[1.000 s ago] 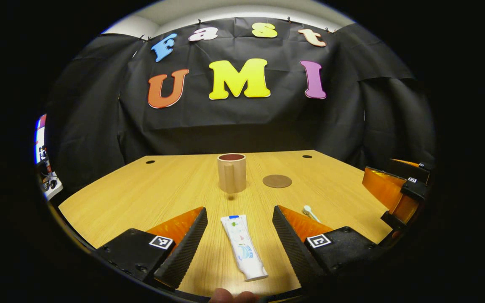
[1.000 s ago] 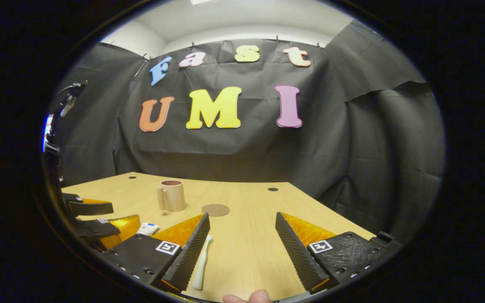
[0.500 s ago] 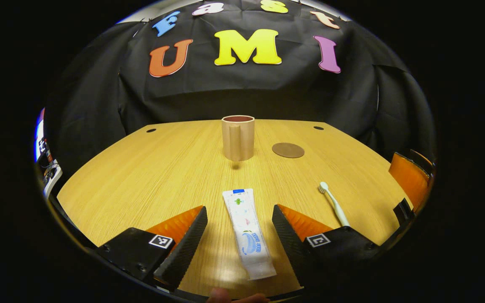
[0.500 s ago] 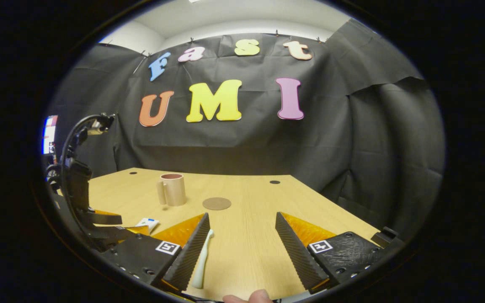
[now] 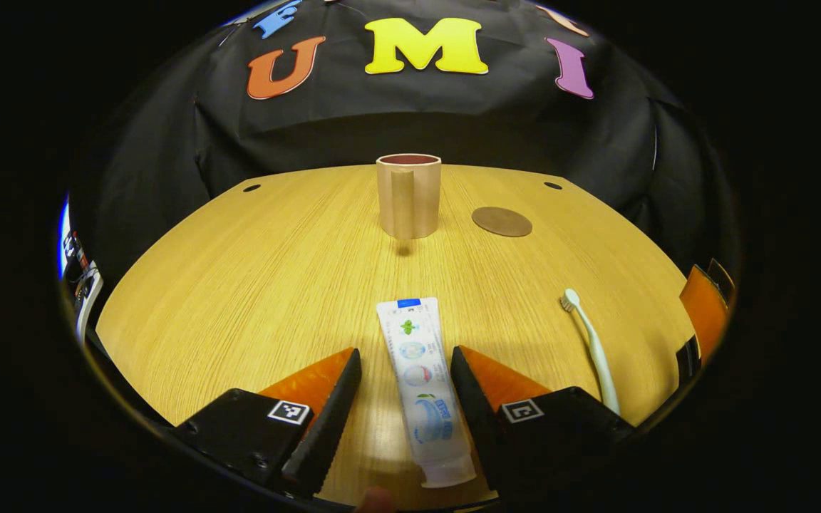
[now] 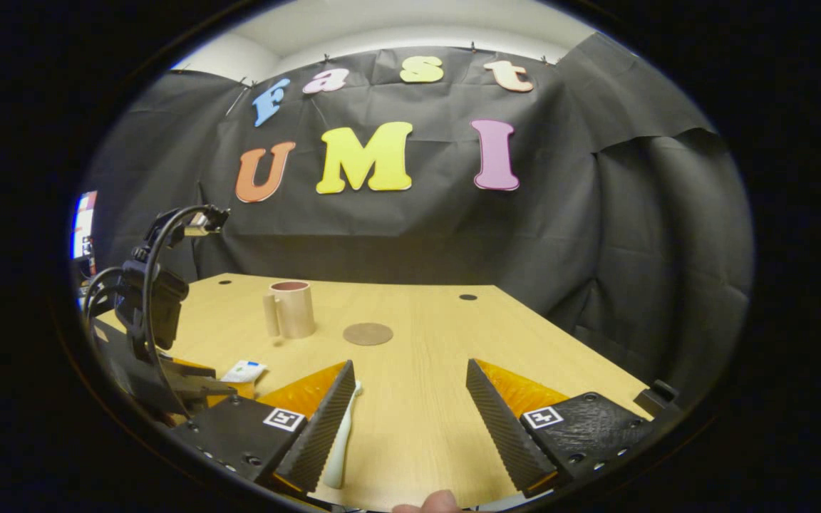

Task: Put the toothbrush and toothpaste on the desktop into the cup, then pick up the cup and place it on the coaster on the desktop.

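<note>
The toothpaste (image 5: 417, 385), a flat white soft tube, lies on the desktop (image 5: 239, 285) between the fingers of the left gripper (image 5: 403, 410), which straddles it, parted and not yet pressing. At three o'clock of it lies the slim pale toothbrush (image 5: 592, 345), bristles pointing away. At twelve o'clock the tan cylindrical cup (image 5: 409, 196) stands upright beside the thin round coaster (image 5: 502, 221), not on it. So both items are out of the cup; everything's still to go. The right gripper (image 6: 410, 417) hovers wide, the toothbrush by its left finger.
</note>
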{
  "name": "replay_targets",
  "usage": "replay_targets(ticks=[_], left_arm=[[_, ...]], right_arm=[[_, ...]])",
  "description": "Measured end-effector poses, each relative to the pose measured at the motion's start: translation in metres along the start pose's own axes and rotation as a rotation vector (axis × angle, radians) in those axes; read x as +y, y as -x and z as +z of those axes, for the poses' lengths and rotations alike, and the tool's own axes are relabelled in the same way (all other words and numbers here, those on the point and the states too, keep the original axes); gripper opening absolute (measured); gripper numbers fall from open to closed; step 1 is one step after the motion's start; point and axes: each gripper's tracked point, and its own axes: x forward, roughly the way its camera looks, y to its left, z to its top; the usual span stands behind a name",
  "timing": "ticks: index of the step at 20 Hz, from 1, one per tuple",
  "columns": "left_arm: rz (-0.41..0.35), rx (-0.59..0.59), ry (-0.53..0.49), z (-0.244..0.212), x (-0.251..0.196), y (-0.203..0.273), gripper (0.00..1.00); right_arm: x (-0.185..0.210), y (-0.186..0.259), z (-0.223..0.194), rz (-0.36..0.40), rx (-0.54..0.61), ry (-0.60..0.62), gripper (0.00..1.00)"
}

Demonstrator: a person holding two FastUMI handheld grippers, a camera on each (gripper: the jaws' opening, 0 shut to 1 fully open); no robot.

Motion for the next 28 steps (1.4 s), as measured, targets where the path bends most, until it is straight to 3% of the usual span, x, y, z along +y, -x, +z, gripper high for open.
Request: replay_targets(ticks=[1,3,4,9,10,11,12,24,25,26,27,28], left_arm=[[0.0,0.007,0.003,-0.001,-0.001,-0.003,0.8],[0.0,0.014,0.001,-0.002,-0.003,-0.002,0.74],[-0.002,0.019,-0.005,0.0,-0.004,-0.002,0.72],[-0.012,0.044,0.0,0.002,-0.003,-0.005,0.6],[-0.013,0.043,0.001,0.003,-0.003,-0.005,0.52],[-0.013,0.041,0.005,0.002,-0.002,-0.005,0.52],[-0.012,0.041,0.005,0.003,-0.001,-0.004,0.46],[0.026,-0.046,0.013,0.027,0.019,0.016,0.41],[0.033,-0.06,0.011,0.029,0.021,0.018,0.36],[0.035,-0.072,0.011,0.033,0.023,0.019,0.4],[0.033,-0.082,0.012,0.036,0.024,0.022,0.44],[0.03,-0.091,0.014,0.04,0.026,0.025,0.4]], right_arm=[[0.001,-0.001,-0.003,0.002,0.011,0.005,0.95],[0.005,-0.003,-0.005,0.01,0.03,0.004,0.92],[0.009,-0.004,-0.006,0.016,0.038,0.005,0.97],[0.021,-0.014,-0.025,0.054,0.111,0.041,0.95],[0.024,-0.015,-0.028,0.061,0.13,0.035,0.94],[0.025,-0.016,-0.033,0.067,0.15,0.032,0.94],[0.027,-0.017,-0.036,0.071,0.167,0.03,0.94],[0.055,-0.04,-0.061,0.113,0.338,0.028,0.93],[0.055,-0.043,-0.065,0.112,0.358,0.034,0.93],[0.057,-0.046,-0.068,0.111,0.381,0.031,0.93],[0.059,-0.048,-0.073,0.113,0.408,0.024,0.87],[0.061,-0.05,-0.077,0.112,0.431,0.015,0.84]])
